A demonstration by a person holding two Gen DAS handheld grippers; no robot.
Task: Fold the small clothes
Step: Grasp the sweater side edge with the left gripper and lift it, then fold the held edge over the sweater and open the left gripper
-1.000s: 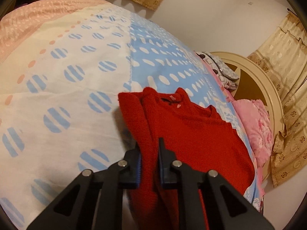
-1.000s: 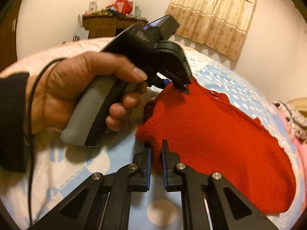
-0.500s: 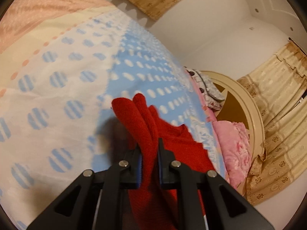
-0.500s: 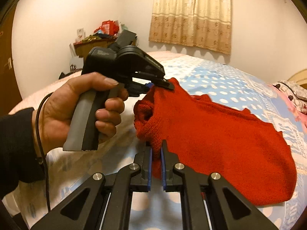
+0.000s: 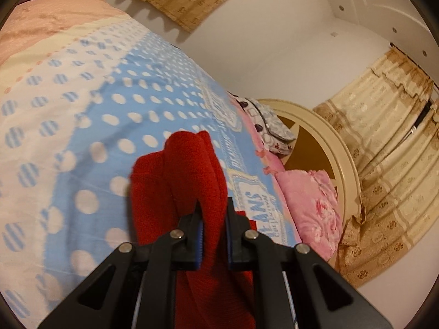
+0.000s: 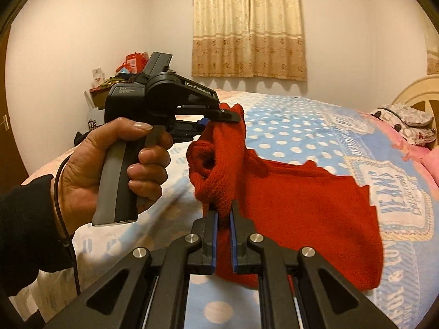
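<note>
Left hand-held gripper [image 5: 213, 220] and right hand-held gripper [image 6: 223, 216]: each pinching one bunched edge of red knitted sweater [image 6: 299, 208], presumably to carry that edge over as a fold. Sweater: gripped edge raised, remainder trailing on blue white-dotted bedspread [image 6: 307, 134].

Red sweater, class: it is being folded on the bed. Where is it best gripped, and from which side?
Grip the red sweater at its lifted near edge, one bunched corner per gripper, coming from the side away from the headboard. That edge is raised and gathered; the rest lies spread on the bed.
</note>
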